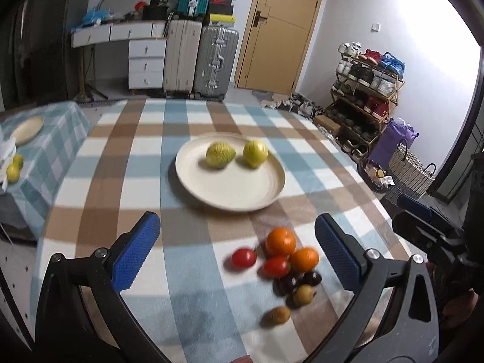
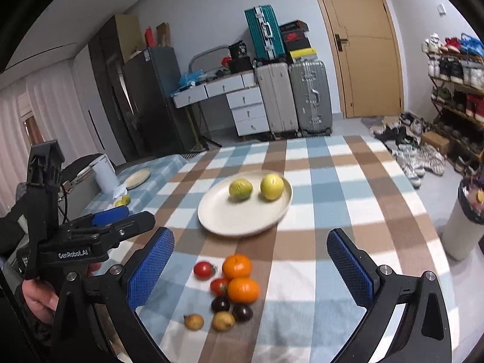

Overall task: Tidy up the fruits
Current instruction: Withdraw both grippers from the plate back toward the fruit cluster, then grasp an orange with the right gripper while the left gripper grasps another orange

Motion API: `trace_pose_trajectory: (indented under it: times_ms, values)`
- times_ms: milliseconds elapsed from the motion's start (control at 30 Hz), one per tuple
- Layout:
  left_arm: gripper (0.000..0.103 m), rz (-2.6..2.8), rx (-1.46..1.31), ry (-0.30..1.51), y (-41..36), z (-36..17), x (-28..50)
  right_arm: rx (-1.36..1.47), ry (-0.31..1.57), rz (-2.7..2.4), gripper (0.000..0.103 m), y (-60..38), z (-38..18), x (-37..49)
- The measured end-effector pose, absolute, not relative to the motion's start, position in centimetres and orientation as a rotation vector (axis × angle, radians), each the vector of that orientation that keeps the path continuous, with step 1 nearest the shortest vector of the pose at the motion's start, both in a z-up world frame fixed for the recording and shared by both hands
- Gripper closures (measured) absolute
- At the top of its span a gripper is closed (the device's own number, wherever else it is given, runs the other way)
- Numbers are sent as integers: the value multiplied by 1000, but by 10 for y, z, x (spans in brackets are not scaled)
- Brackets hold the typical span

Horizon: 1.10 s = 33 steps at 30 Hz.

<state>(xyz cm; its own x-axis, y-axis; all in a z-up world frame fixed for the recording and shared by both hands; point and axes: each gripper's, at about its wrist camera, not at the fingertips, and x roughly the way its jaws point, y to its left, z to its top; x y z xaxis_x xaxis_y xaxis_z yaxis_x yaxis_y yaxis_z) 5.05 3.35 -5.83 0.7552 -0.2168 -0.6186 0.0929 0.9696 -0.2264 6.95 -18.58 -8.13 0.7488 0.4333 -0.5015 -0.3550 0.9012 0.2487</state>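
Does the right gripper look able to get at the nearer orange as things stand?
Probably yes. The right gripper is open and empty, and the nearer orange sits uncovered, though a tomato and a dark fruit crowd it.

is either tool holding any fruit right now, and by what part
Nothing is held. The left tool and right tool both stand open and empty above the checked tablecloth.
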Motion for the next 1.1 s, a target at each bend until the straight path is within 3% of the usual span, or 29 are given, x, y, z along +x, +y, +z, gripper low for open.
trace_pose_trajectory:
  times_ms: [433,867,1100]
  values:
    - [1,-166,-213,783,43,-124,57,208,749,500,0,-175,-143,84]
    - [1,-173,-221,807,45,-142,78,282,847,530,1,-175,-180,110]
    - [1,-175,-217,821,45,-146,87,291,881,559,16,-171,-188,120]
